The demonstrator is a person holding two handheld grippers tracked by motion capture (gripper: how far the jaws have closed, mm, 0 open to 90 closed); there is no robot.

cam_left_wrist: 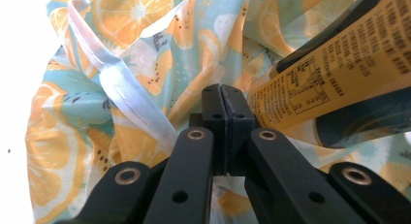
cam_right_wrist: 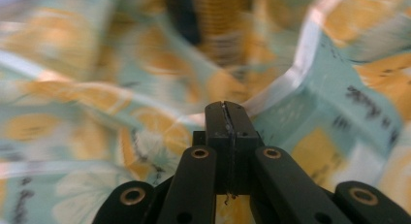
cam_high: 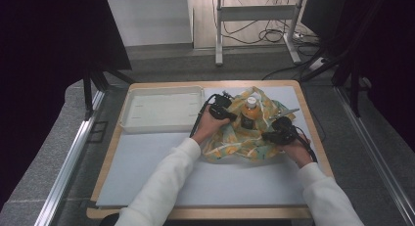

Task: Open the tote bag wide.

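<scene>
Both claws [cam_high: 230, 114] [cam_high: 268, 136] closed, bottle [cam_high: 249, 113] amid fruit-print cloth [cam_high: 240, 143].

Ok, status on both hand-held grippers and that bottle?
Left hand-held gripper shut. Right hand-held gripper shut. Bottle upright on fruit-print cloth. White tray off left.

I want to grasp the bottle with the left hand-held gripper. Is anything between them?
Nothing visible. The bottle lies just beside the shut left hand-held gripper, with only the fruit-print cloth beneath and around them.
</scene>
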